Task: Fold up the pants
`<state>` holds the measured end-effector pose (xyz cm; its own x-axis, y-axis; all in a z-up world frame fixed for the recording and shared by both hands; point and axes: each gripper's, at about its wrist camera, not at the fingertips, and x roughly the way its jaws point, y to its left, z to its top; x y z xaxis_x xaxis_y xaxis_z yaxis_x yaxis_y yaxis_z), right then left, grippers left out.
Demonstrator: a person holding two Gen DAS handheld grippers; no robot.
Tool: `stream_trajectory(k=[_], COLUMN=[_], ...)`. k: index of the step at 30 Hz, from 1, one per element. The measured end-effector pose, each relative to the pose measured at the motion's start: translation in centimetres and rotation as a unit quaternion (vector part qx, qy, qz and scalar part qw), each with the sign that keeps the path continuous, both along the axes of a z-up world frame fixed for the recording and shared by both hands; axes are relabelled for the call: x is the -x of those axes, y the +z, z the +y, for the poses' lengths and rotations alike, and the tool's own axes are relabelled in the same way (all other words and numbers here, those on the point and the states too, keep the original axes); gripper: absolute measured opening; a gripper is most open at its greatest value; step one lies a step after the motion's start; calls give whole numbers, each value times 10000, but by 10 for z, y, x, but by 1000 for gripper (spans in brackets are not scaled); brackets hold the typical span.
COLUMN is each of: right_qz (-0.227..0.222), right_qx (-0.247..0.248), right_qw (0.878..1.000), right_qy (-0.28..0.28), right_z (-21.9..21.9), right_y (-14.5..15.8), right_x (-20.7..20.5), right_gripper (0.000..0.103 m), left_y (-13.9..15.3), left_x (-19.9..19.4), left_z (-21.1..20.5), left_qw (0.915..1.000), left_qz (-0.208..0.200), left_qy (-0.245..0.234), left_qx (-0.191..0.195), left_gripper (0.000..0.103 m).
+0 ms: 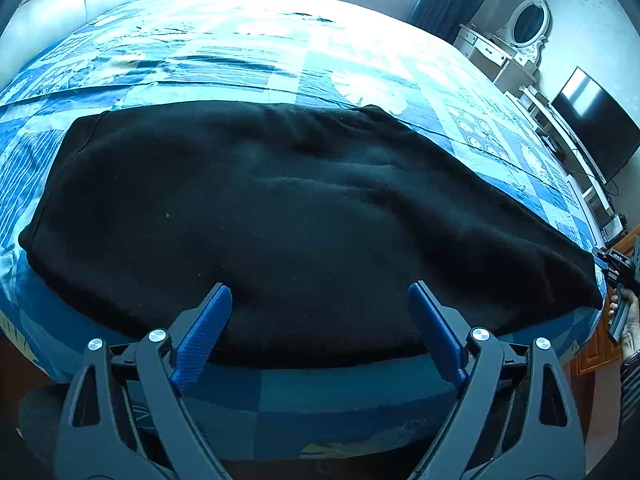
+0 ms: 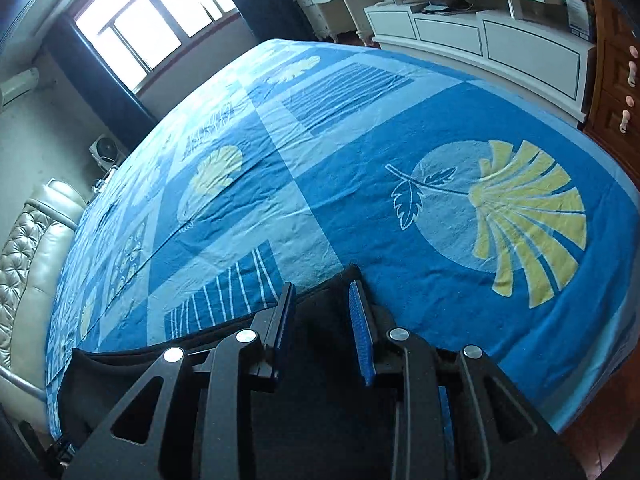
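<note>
While pants lie flat | left gripper wide

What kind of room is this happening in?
Most likely a home bedroom. A large bed with a blue patterned cover fills the view, a padded headboard stands at one end, and a dressing table with an oval mirror sits by the wall. Black pants lie on the bed.

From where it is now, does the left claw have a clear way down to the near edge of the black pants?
Probably yes. The left claw stands wide open just above the black pants, which lie flat on the blue bedspread. Nothing lies between its fingers and the near edge.
</note>
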<state>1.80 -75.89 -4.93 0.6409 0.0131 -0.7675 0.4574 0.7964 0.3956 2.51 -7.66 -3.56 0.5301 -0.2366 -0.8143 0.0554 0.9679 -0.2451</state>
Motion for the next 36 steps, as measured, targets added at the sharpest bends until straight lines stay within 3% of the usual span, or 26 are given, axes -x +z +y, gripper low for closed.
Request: stream_trajectory(k=[3,5,7,13,15,19,21,26,29,31,36], right_qz=[97,237,292,-460,-524,132,420,-480,-1034,-1250,-1470], right_qx=[81,385,636,1119,1304,1246,1130,45,-543,-875,-1790], right_qw=[9998,9987,9972,9926,9898,9918,9924,9949,9850,9776,9542], right_qy=[150,214,259,-131,-219,-241,-250,-888,-1269,-1453,-1893], right_z=[6,15,21,26,26,18,16,-5,-10,-9,2], right_y=[-9,-8,-4,49,58,21,-2,14,27,25,-8], right_x=[-6,-11,-11,6,4,-20,-27,12,58,90,145], right_gripper=[28,18,16,11,11,11,12,30,39,40,40], left_y=[-2,-3,-4,-3,-3,-5,-6,-4,-3,-3,-1], left_x=[-1,-1,-1,-3,-4,-5,-5,-5,-6,-6,-3], left_z=[-2,-4,-5,-5,-5,-6,-7,-9,-4,-1,1], left_qw=[10000,9999,9999,9999,9999,9999,9998,9995,9998,9999,9999], left_qz=[-4,-19,-34,-16,-9,-23,-39,-76,-81,-80,-83], left_qy=[-33,-56,-54,-38,-36,-5,-11,-101,-105,-76,-63], left_qx=[-67,-116,-156,-168,-154,-169,-195,-284,-133,-37,56], left_gripper=[92,93,93,93,93,93,94,94,94,94,94])
